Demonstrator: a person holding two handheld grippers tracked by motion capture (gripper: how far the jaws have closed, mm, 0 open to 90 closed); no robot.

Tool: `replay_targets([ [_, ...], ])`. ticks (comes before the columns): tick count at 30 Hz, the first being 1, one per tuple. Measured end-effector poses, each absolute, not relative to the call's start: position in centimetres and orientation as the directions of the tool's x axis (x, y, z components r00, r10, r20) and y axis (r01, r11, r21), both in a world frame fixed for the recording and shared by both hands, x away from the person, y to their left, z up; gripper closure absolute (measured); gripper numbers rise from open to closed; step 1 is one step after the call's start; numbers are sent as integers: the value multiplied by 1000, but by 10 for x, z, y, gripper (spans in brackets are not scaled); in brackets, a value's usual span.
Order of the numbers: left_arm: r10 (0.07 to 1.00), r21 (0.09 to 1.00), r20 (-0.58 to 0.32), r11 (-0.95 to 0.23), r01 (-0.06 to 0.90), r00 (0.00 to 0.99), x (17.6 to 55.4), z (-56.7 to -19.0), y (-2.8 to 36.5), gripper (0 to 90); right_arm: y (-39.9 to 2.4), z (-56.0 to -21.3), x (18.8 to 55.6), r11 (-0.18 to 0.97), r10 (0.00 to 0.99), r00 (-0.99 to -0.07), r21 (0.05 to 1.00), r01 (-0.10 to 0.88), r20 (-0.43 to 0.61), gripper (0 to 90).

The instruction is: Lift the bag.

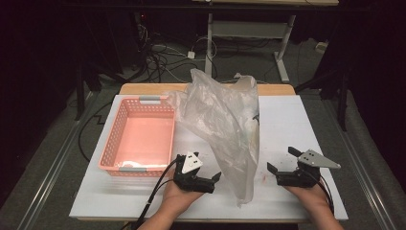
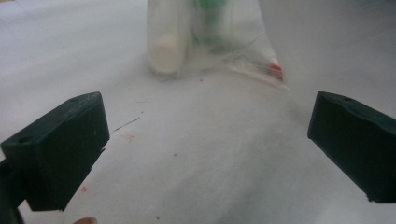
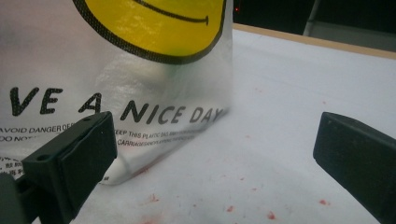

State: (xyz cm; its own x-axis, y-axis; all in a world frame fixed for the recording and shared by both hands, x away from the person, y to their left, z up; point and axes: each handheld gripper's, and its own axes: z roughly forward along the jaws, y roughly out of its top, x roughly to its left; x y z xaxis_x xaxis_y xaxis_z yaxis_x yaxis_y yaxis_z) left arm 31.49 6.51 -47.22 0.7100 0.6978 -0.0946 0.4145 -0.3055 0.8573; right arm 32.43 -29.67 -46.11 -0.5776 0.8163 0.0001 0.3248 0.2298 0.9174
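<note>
Both grippers are down low over the white table (image 1: 297,120) and nothing is in either of them. The left gripper (image 1: 216,181) has its jaws spread wide, pointing toward the clear plastic bag (image 1: 225,124), which stands slumped just beyond its tips and a little to their right — close, but not touching as far as the high view shows. In the left gripper view the bag (image 2: 210,42) sits straight ahead past the open jaws, with bare tabletop between the two black fingers (image 2: 60,149); through the film you can make out a pale, rounded thing (image 2: 166,51) and something green (image 2: 212,14) inside, too blurred to name. Over on the other side, the right gripper (image 1: 281,159) is open as well, jaws as far apart as they go, and the bag lies off to its left, near but apart. In the right gripper view the bag's printed face (image 3: 116,70) stands just behind the left-hand finger (image 3: 70,158) — a yellow smiley and "NICE DAY" lettering in black — while the space between the jaws holds only white table speckled with red marks (image 3: 271,215). Beyond the left gripper, on its far left, sits a pink basket (image 1: 115,143).
</note>
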Motion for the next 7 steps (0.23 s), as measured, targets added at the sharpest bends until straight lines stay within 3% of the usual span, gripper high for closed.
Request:
replay_targets([
  [7, 706, 859, -93, -300, 416, 702, 315, -473, 68, 0, -300, -461, 323, 215, 825, -565, 927, 308, -4, 0],
])
